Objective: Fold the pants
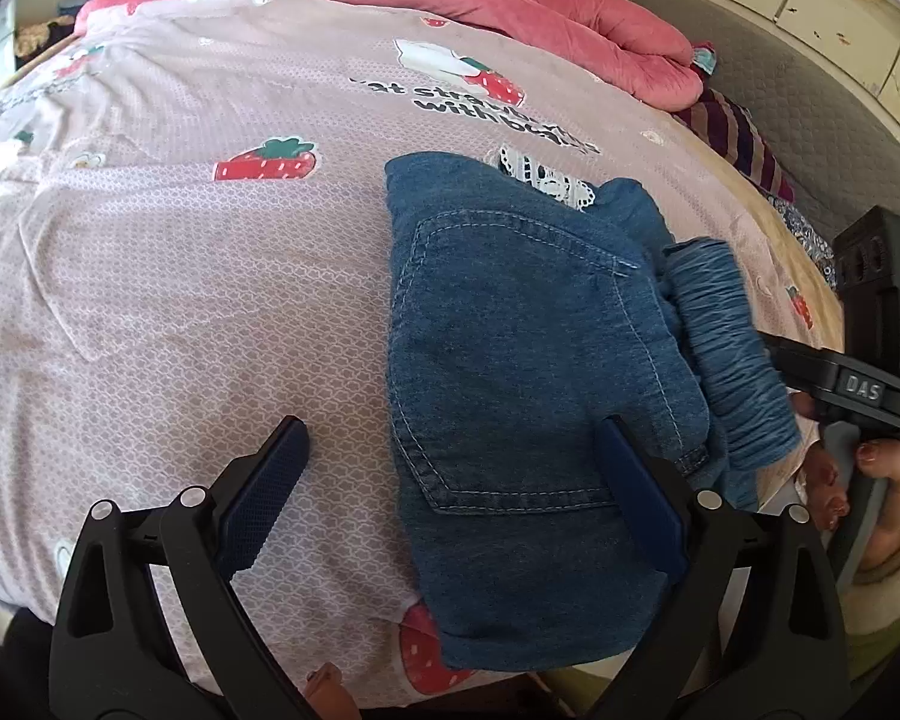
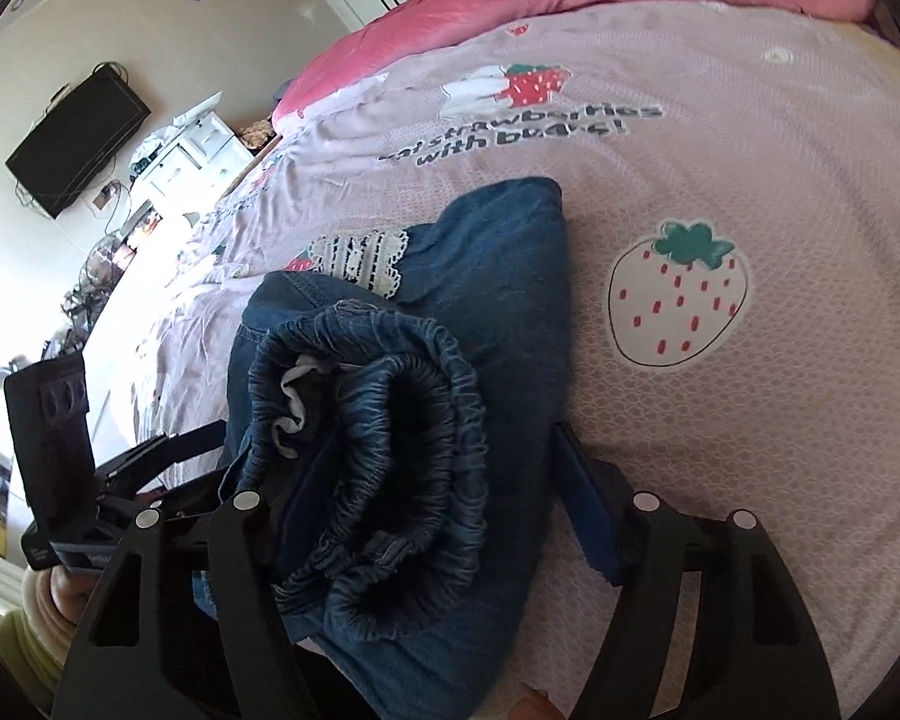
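Small blue denim pants [image 1: 510, 348] lie folded into a compact bundle on the strawberry-print bed sheet [image 1: 180, 252]. A back pocket faces up and the elastic waistband [image 1: 732, 354] bunches at the right. My left gripper [image 1: 450, 468] is open, its right finger [image 1: 636, 486] resting on the denim and its left finger over the sheet. In the right wrist view the pants [image 2: 450, 360] fill the centre with the gathered waistband [image 2: 390, 450] nearest. My right gripper [image 2: 438, 510] is open and straddles the waistband end. White lace trim [image 2: 360, 258] peeks out.
A pink quilt [image 1: 450, 6] is heaped along the far side of the bed. A striped cloth [image 1: 732, 132] and grey headboard lie at the right. In the right wrist view a wall TV [image 2: 78, 144] and white drawers [image 2: 192, 144] stand beyond the bed.
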The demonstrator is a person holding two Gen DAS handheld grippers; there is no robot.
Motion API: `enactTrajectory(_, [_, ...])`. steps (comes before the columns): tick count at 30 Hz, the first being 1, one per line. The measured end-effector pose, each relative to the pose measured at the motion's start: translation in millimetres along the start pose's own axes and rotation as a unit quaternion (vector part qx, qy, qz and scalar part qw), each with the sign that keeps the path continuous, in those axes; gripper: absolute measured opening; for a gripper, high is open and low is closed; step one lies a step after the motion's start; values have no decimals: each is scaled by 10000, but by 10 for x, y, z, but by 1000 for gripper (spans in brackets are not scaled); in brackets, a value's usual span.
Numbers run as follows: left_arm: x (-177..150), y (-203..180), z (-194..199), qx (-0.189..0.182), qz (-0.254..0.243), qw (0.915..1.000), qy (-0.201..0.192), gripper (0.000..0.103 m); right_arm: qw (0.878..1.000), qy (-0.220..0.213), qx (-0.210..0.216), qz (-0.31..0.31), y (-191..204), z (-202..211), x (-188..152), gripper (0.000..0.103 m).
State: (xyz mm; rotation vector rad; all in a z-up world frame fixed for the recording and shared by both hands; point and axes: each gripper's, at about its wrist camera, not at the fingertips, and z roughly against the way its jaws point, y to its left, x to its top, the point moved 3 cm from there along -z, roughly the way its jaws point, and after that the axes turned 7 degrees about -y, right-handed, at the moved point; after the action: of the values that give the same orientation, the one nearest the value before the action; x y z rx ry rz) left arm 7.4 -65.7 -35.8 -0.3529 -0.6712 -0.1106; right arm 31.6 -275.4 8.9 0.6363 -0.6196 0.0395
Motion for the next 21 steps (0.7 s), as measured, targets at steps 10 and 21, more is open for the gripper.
enactTrajectory(10, [-14,-83,-9,-202,39,9998,34,81,9997,-229,-2,-21,14,97,-81,43])
enactTrajectory(21, [7,-261,38,-343,-223,9991,56,19,9987,-449,-130,214,142,204,-77,31])
